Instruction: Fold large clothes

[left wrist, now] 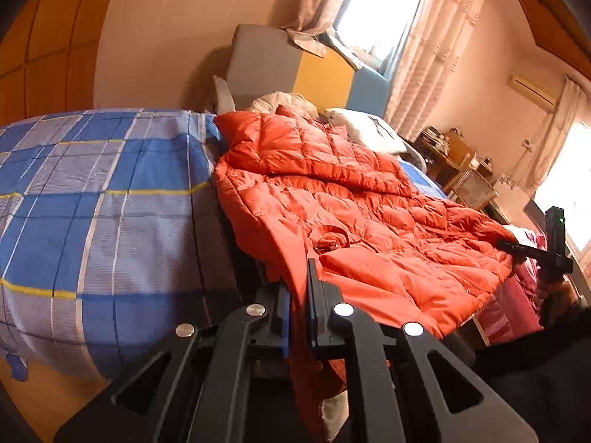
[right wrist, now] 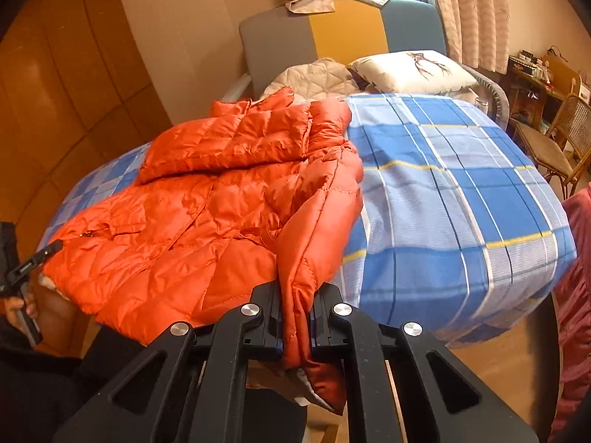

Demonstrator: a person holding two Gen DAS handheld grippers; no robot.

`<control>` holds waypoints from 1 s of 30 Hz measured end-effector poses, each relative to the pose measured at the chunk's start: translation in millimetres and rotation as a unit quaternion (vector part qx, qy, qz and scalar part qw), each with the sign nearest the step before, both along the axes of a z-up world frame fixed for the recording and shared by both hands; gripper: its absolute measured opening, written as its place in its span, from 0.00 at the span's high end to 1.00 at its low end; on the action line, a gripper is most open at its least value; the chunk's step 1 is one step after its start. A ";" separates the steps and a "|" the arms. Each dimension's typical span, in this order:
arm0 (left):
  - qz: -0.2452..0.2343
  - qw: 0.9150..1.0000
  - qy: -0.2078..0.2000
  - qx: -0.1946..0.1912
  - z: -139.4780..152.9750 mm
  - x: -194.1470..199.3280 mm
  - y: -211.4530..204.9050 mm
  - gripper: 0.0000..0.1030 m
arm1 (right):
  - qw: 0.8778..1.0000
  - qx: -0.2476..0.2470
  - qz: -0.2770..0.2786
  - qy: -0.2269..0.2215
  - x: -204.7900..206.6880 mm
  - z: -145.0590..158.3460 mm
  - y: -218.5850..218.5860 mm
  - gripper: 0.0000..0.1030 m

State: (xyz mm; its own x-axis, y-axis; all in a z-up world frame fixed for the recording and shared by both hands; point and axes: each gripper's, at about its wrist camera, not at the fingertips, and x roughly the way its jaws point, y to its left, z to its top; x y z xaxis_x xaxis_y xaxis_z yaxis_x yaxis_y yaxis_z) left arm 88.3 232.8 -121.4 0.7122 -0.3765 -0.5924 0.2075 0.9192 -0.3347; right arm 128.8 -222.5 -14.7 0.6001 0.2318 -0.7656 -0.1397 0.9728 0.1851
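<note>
Bedroom, bed (right wrist: 461, 192) under blue plaid sheet | orange down jacket (left wrist: 354, 199) lies spread on it, hem overhanging the near edge, one sleeve crossed over the chest | your fold looks barely begun, body folds remain | puffy, slippery, quilted | left claw (left wrist: 297, 295) and right claw (right wrist: 297, 295) each pinch a hem corner.

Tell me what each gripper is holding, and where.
Both grip the orange quilted down jacket by its near hem: left gripper at one corner, right gripper at the other.
</note>
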 end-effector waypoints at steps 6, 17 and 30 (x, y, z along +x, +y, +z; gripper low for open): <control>-0.004 0.999 0.038 0.008 -24.3 -0.4 -1.0 0.92 | 0.999 -0.005 -0.006 0.042 8.0 -35.2 -4.1 0.92; -0.008 0.996 0.085 -0.012 -57.4 1.5 1.6 0.82 | 0.991 0.037 -0.021 0.131 11.2 -90.7 -18.1 0.48; -0.021 0.999 0.027 -0.028 -18.1 -4.1 2.3 0.93 | 0.995 0.078 0.042 0.055 8.4 -33.4 -3.3 0.87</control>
